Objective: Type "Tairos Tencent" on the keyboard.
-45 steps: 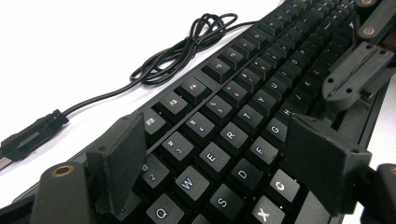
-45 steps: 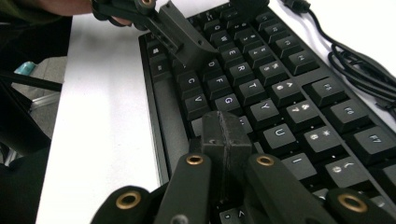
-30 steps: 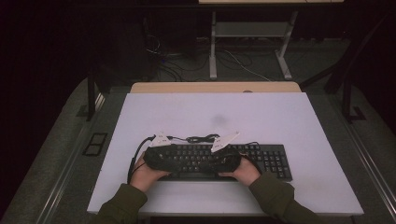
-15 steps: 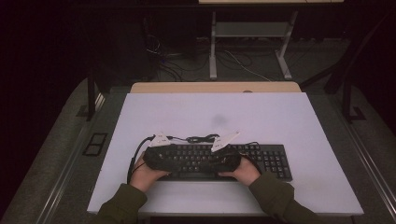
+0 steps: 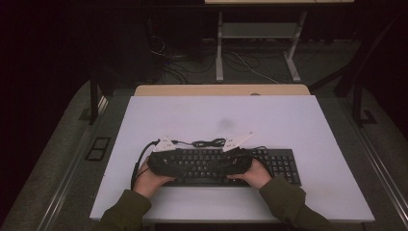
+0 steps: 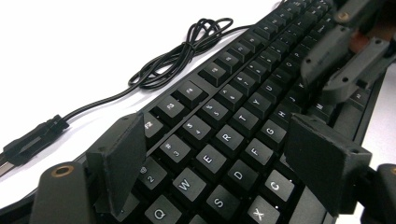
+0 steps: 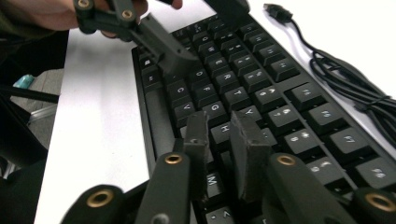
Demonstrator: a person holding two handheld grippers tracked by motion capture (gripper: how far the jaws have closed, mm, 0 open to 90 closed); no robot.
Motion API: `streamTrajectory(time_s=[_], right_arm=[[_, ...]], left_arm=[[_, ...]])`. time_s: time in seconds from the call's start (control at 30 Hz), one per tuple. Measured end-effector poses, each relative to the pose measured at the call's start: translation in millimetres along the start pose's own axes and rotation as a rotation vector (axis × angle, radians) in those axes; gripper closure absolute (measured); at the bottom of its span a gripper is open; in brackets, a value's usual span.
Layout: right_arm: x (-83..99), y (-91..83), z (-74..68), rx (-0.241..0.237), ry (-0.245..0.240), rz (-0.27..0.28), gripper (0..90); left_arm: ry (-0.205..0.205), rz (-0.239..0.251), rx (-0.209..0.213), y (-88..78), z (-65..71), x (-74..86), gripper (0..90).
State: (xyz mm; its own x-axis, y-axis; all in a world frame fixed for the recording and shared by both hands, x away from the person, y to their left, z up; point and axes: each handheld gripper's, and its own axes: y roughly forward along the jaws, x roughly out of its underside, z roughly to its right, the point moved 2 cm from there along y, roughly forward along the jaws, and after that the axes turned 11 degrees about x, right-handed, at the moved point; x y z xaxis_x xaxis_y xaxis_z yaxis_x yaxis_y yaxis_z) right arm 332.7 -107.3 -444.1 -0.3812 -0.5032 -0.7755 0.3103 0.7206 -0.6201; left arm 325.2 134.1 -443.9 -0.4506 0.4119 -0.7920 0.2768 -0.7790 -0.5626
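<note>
A black keyboard [image 5: 281, 163] lies along the near side of the white table [image 5: 221, 110]. Both grippers hover low over its keys, pointing at each other. My left gripper [image 5: 186, 166] stands open, its jaws spread wide above the letter keys [image 6: 215, 128]. My right gripper [image 5: 217, 166] is open by a narrow gap [image 7: 217, 119]; its jaws have just been opening, with nothing between them. In the left gripper view the right gripper [image 6: 327, 60] shows farther along the keys. The left gripper [image 7: 187, 37] appears at the top of the right gripper view.
The keyboard's black cable [image 5: 207, 142] lies coiled on the table just behind the keys, its USB plug [image 6: 32, 137] loose on the white top. A wooden desk edge [image 5: 221, 90] borders the far side. Dark floor with cables and a stand lies beyond.
</note>
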Motion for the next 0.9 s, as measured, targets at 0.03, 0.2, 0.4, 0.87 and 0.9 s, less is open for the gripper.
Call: streamTrajectory(time_s=[0.03,0.2,0.4,0.87,0.9], right_arm=[[0.0,-0.5,0.6,0.003,0.004,0.005,72.1],[-0.4,-4.2,5.7,0.020,0.020,0.024,63.2],[0.0,-6.9,10.6,0.039,0.041,0.041,53.2],[2.6,-8.5,23.3,0.120,0.072,0.073,31.7],[2.7,-8.6,24.5,0.124,0.077,0.078,31.1]], left_arm=[[-0.001,0.000,0.004,-0.3,0.2,-0.1,21.3],[-0.007,0.007,0.016,-1.8,2.0,-0.5,26.0],[0.003,0.010,0.031,-4.6,6.3,-1.1,36.8],[-0.002,-0.008,0.077,-7.6,20.2,3.5,65.6],[0.001,-0.014,0.082,-7.2,20.7,3.8,67.7]])
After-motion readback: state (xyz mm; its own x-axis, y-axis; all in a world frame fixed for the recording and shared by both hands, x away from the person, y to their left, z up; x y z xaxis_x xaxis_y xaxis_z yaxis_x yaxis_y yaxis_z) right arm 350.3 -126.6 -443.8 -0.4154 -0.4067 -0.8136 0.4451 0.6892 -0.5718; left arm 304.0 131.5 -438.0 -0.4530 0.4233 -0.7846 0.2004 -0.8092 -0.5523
